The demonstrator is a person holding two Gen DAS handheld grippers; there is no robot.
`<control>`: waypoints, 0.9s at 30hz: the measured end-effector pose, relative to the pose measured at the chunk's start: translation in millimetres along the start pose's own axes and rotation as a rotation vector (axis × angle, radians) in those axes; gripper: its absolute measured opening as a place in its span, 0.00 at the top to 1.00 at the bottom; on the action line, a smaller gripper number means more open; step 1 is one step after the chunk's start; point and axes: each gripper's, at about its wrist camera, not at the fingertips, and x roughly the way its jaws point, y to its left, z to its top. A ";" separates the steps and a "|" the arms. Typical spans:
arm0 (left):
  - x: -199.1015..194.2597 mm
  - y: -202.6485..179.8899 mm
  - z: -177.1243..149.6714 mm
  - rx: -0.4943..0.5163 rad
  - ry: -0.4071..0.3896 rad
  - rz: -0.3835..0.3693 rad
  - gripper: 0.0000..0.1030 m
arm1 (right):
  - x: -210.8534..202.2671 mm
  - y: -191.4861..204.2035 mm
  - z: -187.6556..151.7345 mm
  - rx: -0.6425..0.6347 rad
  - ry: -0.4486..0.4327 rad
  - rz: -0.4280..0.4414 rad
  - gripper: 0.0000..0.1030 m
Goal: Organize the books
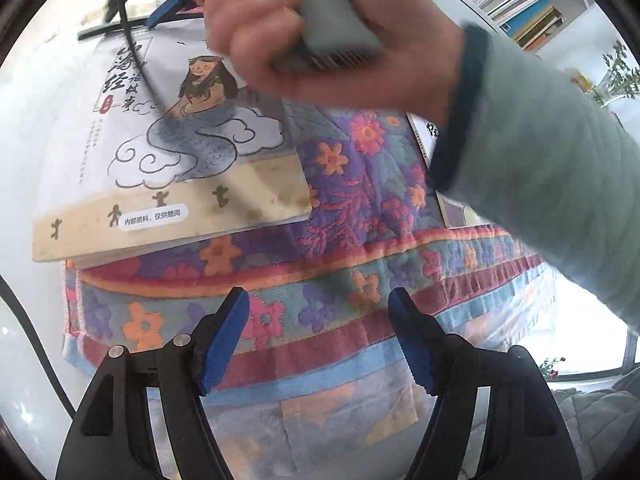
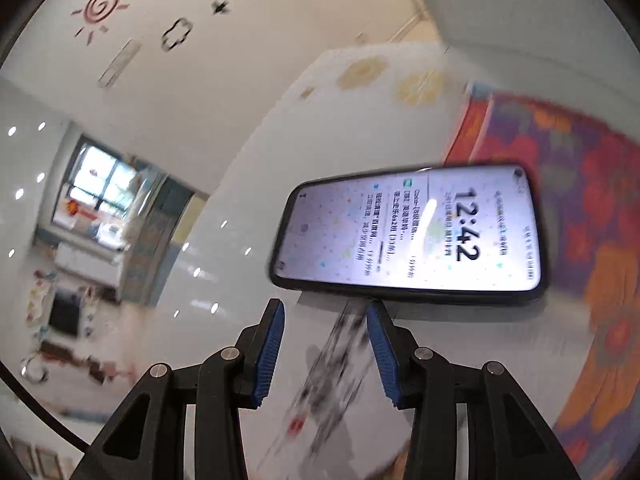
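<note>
A mermaid-covered book lies flat, partly on the flowered cloth, overhanging its left edge.
</note>
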 end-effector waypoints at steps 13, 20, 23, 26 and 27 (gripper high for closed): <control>7.3 -52.0 19.5 0.101 0.003 -0.037 0.33 | -144.3 -98.2 -91.9 0.226 -0.095 -0.058 0.56; 55.4 -117.6 40.1 0.169 0.047 -0.080 0.33 | -295.2 -176.2 -240.7 0.442 -0.208 -0.338 0.46; 78.9 -134.7 52.9 0.155 0.056 -0.114 0.32 | -332.5 -207.9 -286.6 0.494 -0.209 -0.423 0.46; 98.2 -139.5 65.2 0.142 0.086 -0.087 0.31 | -354.6 -232.3 -318.0 0.494 -0.216 -0.478 0.46; 102.3 -139.9 66.8 0.136 0.089 -0.064 0.31 | -359.7 -241.4 -326.5 0.506 -0.219 -0.490 0.46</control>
